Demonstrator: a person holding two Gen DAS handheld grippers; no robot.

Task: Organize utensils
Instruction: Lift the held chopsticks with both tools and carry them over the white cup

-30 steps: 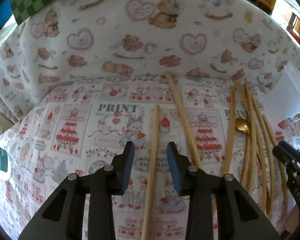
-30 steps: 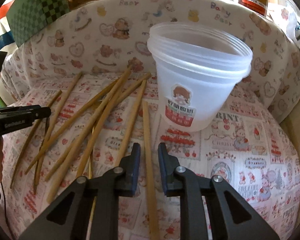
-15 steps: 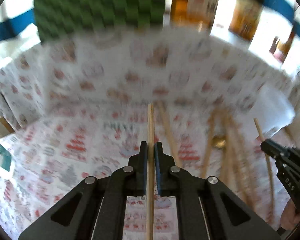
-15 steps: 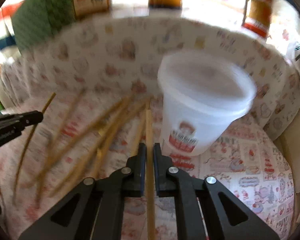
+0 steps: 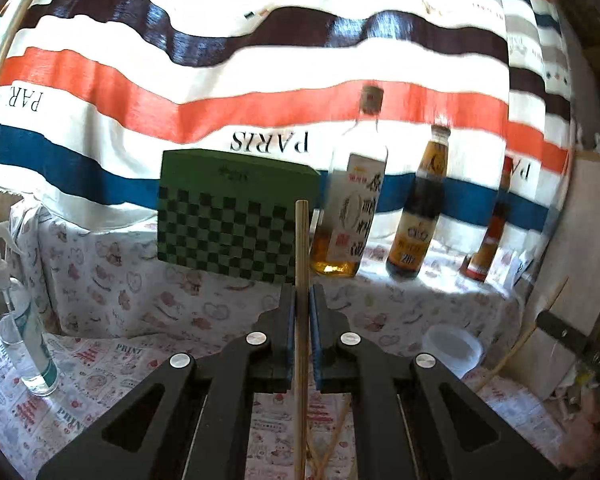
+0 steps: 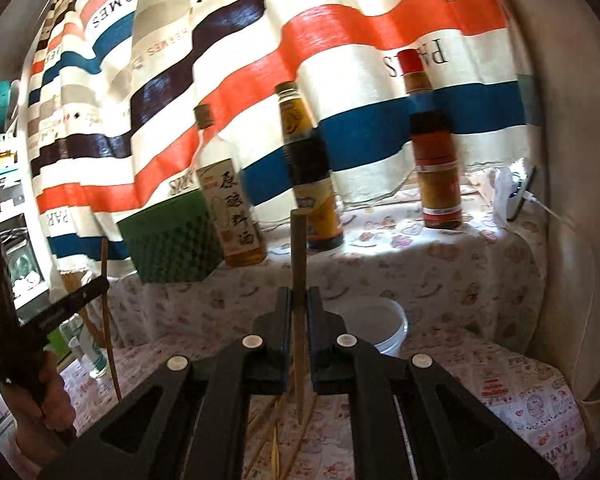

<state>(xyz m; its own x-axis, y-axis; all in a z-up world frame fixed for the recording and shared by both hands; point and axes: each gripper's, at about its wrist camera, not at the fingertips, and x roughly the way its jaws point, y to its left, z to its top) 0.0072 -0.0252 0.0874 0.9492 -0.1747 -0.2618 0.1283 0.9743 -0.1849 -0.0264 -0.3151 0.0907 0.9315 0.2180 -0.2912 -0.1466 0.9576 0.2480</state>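
Observation:
My left gripper (image 5: 301, 300) is shut on a wooden chopstick (image 5: 301, 248) that stands upright between the jaws, raised above the table. My right gripper (image 6: 299, 300) is shut on another wooden chopstick (image 6: 299, 256), also upright and raised. A white plastic cup (image 5: 452, 346) stands on the patterned cloth to the right in the left wrist view and just beyond the jaws in the right wrist view (image 6: 384, 326). More chopsticks (image 6: 274, 428) lie on the cloth below the right gripper. Each gripper shows in the other's view, the right one (image 5: 556, 330) and the left one (image 6: 82, 292), each holding its chopstick.
A green chequered box (image 5: 228, 220) and three sauce bottles (image 5: 350, 216) (image 5: 418, 216) (image 5: 490, 240) stand on the raised back ledge. A clear spray bottle (image 5: 16, 316) stands at the left. A striped curtain (image 5: 260, 80) hangs behind. A white wall (image 6: 572, 200) is at the right.
Both grippers closed on a chopstick each and lifted up and tilted back; the view rose from the cloth to the ledge and curtain.

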